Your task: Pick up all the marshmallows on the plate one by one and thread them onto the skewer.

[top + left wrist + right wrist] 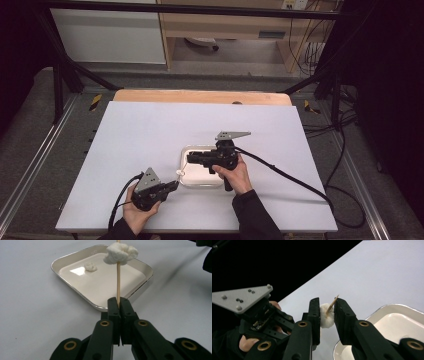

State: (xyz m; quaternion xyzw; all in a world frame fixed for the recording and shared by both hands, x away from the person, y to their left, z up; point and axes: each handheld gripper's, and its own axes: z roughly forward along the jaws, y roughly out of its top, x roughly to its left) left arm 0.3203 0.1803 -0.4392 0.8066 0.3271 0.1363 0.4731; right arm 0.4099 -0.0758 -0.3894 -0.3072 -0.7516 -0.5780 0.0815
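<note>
Wood: a thin skewer (pixel 118 282) stands upright, pinched at its base by the left gripper (pixel 118 305), jaws pressed together on it.
Cotton-like lump (pixel 121 253): soft, white, crumpled, threaded on the skewer above the tray's near edge.
Right gripper (pixel 327 313): jaws stand either side of the lump, seemingly touching it without squeezing hard; whether it is truly clamped is hard to tell.
Tray (pixel 143 282): shiny metal, square with rounded corners, pale inside, holding a second small lump (pixel 90 266).
Risk: pulling off-axis could bend or snap the skewer.
Risk: a weak squeeze could tear fluff off rather than slide the lump.
</note>
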